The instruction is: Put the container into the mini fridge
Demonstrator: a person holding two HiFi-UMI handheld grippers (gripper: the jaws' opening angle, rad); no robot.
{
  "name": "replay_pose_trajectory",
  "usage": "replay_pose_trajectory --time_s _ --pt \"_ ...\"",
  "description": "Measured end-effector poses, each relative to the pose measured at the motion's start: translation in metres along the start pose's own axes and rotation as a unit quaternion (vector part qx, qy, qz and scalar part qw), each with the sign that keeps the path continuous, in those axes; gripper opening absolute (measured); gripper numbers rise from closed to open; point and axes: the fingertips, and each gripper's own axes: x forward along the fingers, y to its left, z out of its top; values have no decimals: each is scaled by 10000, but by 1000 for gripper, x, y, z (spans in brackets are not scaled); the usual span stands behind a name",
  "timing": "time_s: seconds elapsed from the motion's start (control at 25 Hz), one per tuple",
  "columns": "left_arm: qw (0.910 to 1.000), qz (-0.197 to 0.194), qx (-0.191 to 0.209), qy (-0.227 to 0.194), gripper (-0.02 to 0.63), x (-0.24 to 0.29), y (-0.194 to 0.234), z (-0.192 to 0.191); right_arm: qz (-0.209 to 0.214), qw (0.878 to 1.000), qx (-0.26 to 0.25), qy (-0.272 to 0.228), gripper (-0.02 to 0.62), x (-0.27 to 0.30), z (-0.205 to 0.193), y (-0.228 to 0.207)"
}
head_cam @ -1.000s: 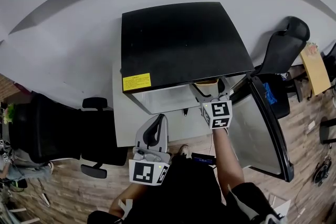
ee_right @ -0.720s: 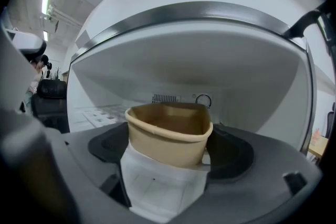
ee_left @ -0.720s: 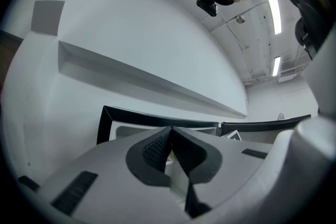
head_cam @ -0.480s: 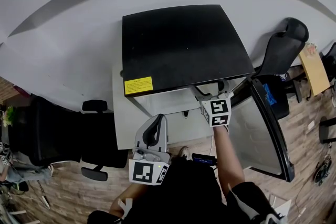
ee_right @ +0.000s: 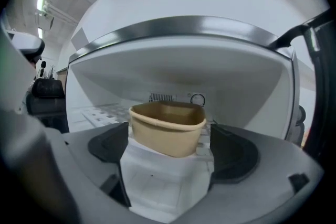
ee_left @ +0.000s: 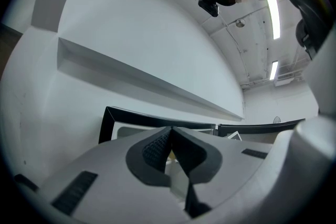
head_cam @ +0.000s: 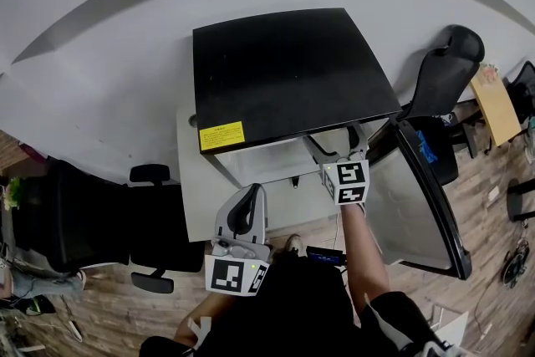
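One tan container (ee_right: 167,131) stands between the jaws of the right gripper (ee_right: 168,140), at the front edge of the white inside of the mini fridge (head_cam: 284,71). Its top is open and shows only its own tan inner wall. The jaws are spread wide. A thin gap shows between the right pad and the container, and I cannot tell if the left pad touches it. In the head view this gripper (head_cam: 334,145) reaches under the front right corner of the fridge's black top, and its marker cube (head_cam: 345,182) is just outside.

The left gripper (head_cam: 249,201) is held lower, in front of the fridge and apart from it. In the left gripper view its two dark pads (ee_left: 155,148) are pressed together with nothing between them, and they point up at the white wall (head_cam: 100,88).

One fridge door (head_cam: 418,205) stands open at the right side. One yellow label (head_cam: 221,135) sits at the front left corner of the black top. The fridge rests on a white platform (head_cam: 196,196) against the wall, and the floor (head_cam: 109,313) is of wooden boards. Two black office chairs are there, one (head_cam: 79,217) to the left of the platform and one (head_cam: 447,75) to the right, behind the door. Two strip lamps (ee_left: 273,5) shine on the ceiling.
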Motion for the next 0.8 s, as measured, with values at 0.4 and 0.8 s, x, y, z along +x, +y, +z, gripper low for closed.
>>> replay_pose_trajectory --time_s 0.4,0.8 --pt "9995 -292 -70 33 9 -6 1 -2 3 9987 505 -118 472 -76 6 30" --pt "9989 -438 -124 139 9 -13 2 -12 -26 9970 731 -241 392 -136 20 74"
